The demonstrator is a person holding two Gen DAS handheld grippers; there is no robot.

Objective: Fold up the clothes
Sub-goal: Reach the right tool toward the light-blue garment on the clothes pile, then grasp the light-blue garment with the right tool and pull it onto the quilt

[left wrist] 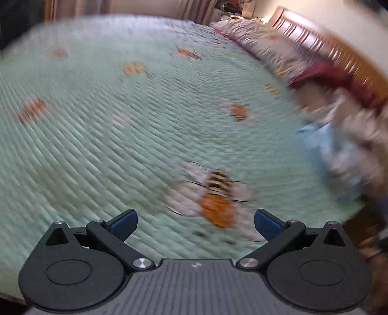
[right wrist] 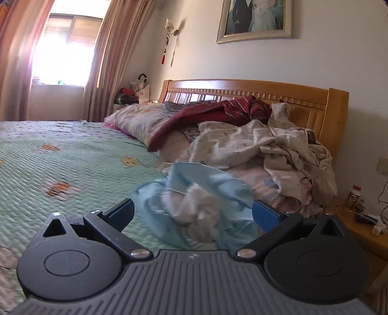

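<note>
Sunlit bedroom walls frame a wide bed whose quilted mint bedspread (right wrist: 80,155) carries printed bees and orange flowers, with a wooden headboard (right wrist: 322,106) at its far end. Pink curtains (right wrist: 114,60) flank the bright window, and a framed portrait (right wrist: 254,19) hangs above the headboard. Against the headboard lies a floral pillow (right wrist: 135,118) and a heap of unfolded laundry: a cream patterned garment (right wrist: 278,147) with a dark red striped garment (right wrist: 218,111) behind it. Nearer, a crumpled light blue garment (right wrist: 194,201) rests on the bedspread, blurred, lying between the spread fingers of the right gripper (right wrist: 192,213), which grips nothing. The left gripper (left wrist: 196,224) is likewise spread wide and empty above a large bee print (left wrist: 211,193), its view heavily blurred. On a wooden nightstand (right wrist: 361,230) beside the bed stands a small jar (right wrist: 354,193); its label is too small to read.
</note>
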